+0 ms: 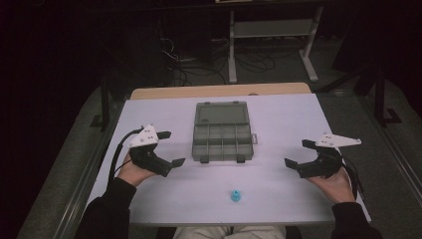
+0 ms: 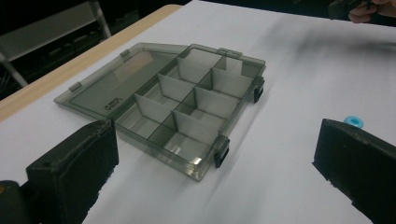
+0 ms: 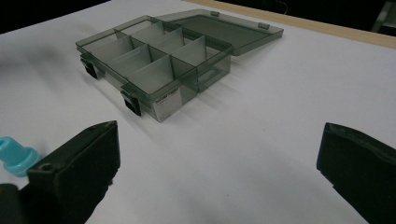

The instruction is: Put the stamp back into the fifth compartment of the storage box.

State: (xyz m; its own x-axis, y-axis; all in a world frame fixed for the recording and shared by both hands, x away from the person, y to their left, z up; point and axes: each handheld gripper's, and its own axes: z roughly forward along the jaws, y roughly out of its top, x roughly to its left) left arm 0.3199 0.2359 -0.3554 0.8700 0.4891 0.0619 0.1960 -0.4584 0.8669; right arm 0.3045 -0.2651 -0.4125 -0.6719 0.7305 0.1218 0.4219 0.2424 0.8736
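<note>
A smoky grey plastic organizer box (image 1: 221, 141) lies open in the middle of the white table, its lid (image 1: 222, 113) flat toward the far side. Its compartments (image 2: 187, 105) look empty, as they do in the right gripper view (image 3: 149, 56). A small blue cap-like piece (image 1: 236, 196) stands near the front edge; it also peeks out as the blue piece (image 2: 353, 122) and blue piece (image 3: 16, 156). My left gripper (image 1: 171, 148) is open, left of the box. My right gripper (image 1: 297, 153) is open, right of it. Nothing sits between either pair of jaws.
The white table top (image 1: 278, 114) has a wooden strip (image 1: 219, 90) along its far edge. Beyond it stand a white metal frame (image 1: 271, 35) and tangled cables (image 1: 189, 59) on a dark floor. The other hand (image 2: 369, 9) shows far off in the left gripper view.
</note>
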